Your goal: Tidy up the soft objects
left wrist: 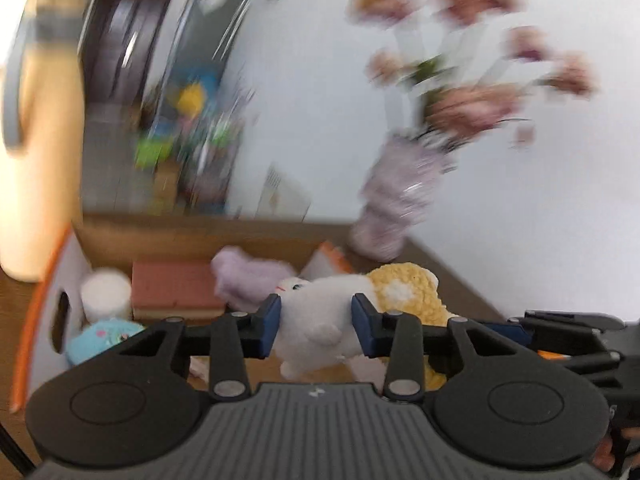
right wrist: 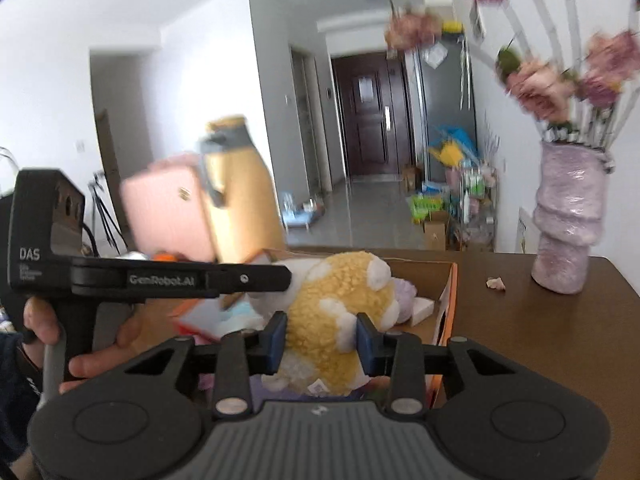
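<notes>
My left gripper (left wrist: 316,322) is shut on a white plush rabbit (left wrist: 320,320) and holds it over an open cardboard box (left wrist: 192,236). My right gripper (right wrist: 322,338) is shut on a yellow and white fluffy plush (right wrist: 340,304) over the same box (right wrist: 448,300). The yellow plush also shows in the left wrist view (left wrist: 404,292), right of the rabbit. The left gripper's body (right wrist: 180,278) crosses the right wrist view, touching the plush. Inside the box lie a lilac plush (left wrist: 244,280), a pink sponge block (left wrist: 172,284), a white roll (left wrist: 106,294) and a light blue plush (left wrist: 104,336).
The box sits on a brown wooden table (right wrist: 540,340). A lilac vase (right wrist: 568,220) with pink flowers stands at the table's far right by the wall. A tall yellow bottle (right wrist: 240,184) and a pink case (right wrist: 168,208) stand left of the box. A small scrap (right wrist: 496,283) lies near the vase.
</notes>
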A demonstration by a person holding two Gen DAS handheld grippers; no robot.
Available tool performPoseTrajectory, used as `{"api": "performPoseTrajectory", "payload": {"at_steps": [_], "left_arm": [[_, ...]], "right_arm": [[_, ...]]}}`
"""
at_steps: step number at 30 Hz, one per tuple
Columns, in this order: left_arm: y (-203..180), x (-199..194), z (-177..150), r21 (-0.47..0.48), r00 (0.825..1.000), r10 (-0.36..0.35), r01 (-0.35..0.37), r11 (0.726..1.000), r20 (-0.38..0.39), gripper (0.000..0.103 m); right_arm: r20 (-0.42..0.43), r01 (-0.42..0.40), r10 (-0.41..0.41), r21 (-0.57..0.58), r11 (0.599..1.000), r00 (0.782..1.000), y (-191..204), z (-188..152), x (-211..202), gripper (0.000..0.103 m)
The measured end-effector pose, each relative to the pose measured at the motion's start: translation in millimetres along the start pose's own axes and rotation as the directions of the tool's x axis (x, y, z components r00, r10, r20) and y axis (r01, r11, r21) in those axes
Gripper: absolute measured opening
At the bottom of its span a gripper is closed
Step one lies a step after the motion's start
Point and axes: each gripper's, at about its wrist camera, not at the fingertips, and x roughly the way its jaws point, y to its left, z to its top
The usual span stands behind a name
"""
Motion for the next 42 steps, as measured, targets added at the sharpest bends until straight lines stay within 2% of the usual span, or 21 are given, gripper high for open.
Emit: {"api": "performPoseTrajectory", "payload": {"at_steps": [2, 4, 7, 10, 12, 14, 16, 17, 21, 24, 28, 31, 36, 40, 42], "left_arm": [[25, 33, 13, -0.108, 0.998, 0.015, -0.021, 0.994, -0.058, 0.038], [35, 57, 18, -0.135, 0.995, 0.049, -0.061, 0.989, -0.087, 0.037], [34, 87, 20, -0.081, 0.984, 0.1, -0.112, 0.99, -0.145, 0.032], [30, 102, 17, -0.045, 0.971, 0.156, -0.167, 0.985, -0.18, 0.032], [28, 99, 15, -0.017, 0.974, 0.159, -0.164, 0.986, -0.161, 0.033], [23, 89, 11, 0.045, 0.973, 0.173, -0.169, 0.985, -0.15, 0.036], [13, 79, 11, 0.132, 0.963, 0.232, -0.214, 0.968, -0.134, 0.039], [8, 70, 12, 0.177, 0.96, 0.258, -0.236, 0.956, -0.113, 0.041], [-1, 22, 22, 0.26, 0.954, 0.301, -0.288, 0.922, -0.008, 0.061], [-7, -18, 23, 0.289, 0.936, 0.347, -0.35, 0.891, 0.065, 0.064], [-19, -71, 13, 0.295, 0.912, 0.373, -0.409, 0.864, 0.17, 0.071], [-27, -111, -10, 0.273, 0.893, 0.38, -0.438, 0.856, 0.241, 0.077], [-37, -176, -77, 0.238, 0.871, 0.382, -0.46, 0.855, 0.31, 0.082], [-50, -211, -138, 0.24, 0.889, 0.344, -0.42, 0.875, 0.302, 0.085], [-58, -221, -163, 0.274, 0.901, 0.337, -0.409, 0.87, 0.275, 0.085]], "right_arm": [[-0.056, 0.005, -0.005, 0.004, 1.0, 0.998, -21, 21, 42, 0.035], [-0.127, -0.005, 0.009, 0.028, 1.0, 0.992, -42, 34, 84, 0.035], [-0.195, -0.003, 0.016, 0.063, 0.998, 0.981, -65, 40, 130, 0.035], [-0.25, 0.051, -0.047, 0.01, 0.999, 0.967, -67, 35, 161, 0.038], [-0.285, 0.119, -0.121, -0.026, 0.993, 0.951, -65, 28, 177, 0.042], [-0.281, 0.196, -0.212, -0.083, 0.977, 0.936, -60, 22, 180, 0.042], [-0.258, 0.246, -0.278, -0.147, 0.958, 0.925, -50, 18, 180, 0.048], [-0.254, 0.256, -0.292, -0.168, 0.952, 0.922, -45, 16, 176, 0.049], [-0.192, 0.275, -0.316, -0.21, 0.938, 0.929, -31, 32, 155, 0.052], [-0.147, 0.274, -0.304, -0.192, 0.942, 0.941, -27, 52, 127, 0.063], [-0.09, 0.308, -0.328, -0.182, 0.934, 0.941, -25, 68, 92, 0.068], [-0.046, 0.313, -0.324, -0.165, 0.935, 0.945, -17, 67, 62, 0.073], [0.067, 0.314, -0.307, -0.145, 0.938, 0.949, 9, 46, 2, 0.085], [0.158, 0.3, -0.281, -0.112, 0.947, 0.947, 37, 6, -55, 0.091], [0.182, 0.291, -0.27, -0.099, 0.952, 0.945, 51, -16, -78, 0.091]]}}
